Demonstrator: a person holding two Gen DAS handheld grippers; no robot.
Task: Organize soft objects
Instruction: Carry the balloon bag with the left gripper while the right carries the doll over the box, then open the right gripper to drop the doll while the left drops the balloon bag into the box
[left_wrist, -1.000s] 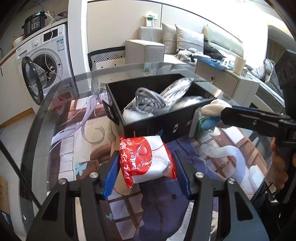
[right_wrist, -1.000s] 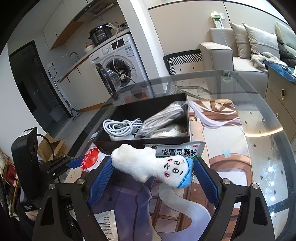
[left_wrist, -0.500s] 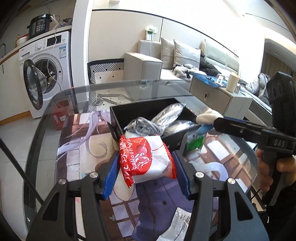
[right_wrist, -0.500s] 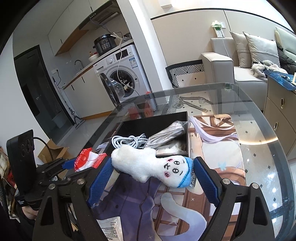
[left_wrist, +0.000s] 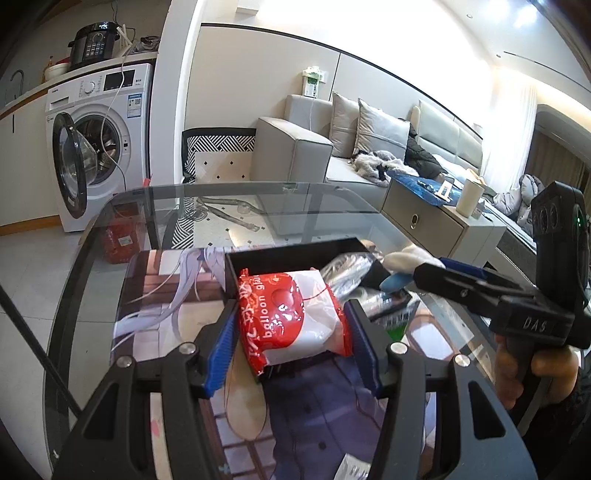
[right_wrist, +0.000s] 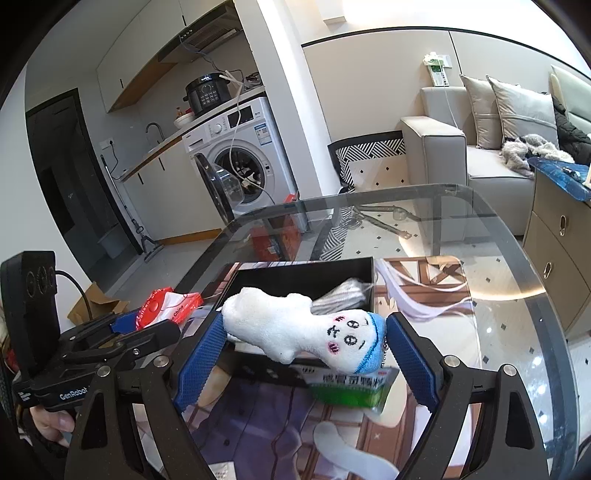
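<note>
Both tools are loaded and held above the black box (right_wrist: 364, 266), which sits on the printed mat (left_wrist: 147, 295) on the glass table (right_wrist: 517, 295); the step in hand looks like dropping both soft items in. Doing it well, my read: get each item fully past the near wall before opening, lower until it is close to the contents, then release one side at a time so the two tools, near each other over the box, don't collide. The left gripper (left_wrist: 291, 328) is clenched on the red-and-white balloon packet (left_wrist: 291, 317), blue pads (left_wrist: 221, 350) pressing both sides, and the packet hangs over the box's left part. The right gripper (right_wrist: 303, 343) is clamped on the white plush toy (right_wrist: 295, 328) with the blue cap, held lengthwise between the pads, above the near wall. The plush overhangs on both ends, so it may snag the rim; tilting one end down first should help. Box contents: a silvery-grey bundle in clear plastic wrap (right_wrist: 343, 295) on the right side; the rest is hidden behind the held items, and I can't tell if there is a divider. A green medicine sachet (right_wrist: 351, 387) lies outside, just at the near wall, under the plush. A white packet (left_wrist: 354, 469) lies on the mat near the camera, well apart from the box.
</note>
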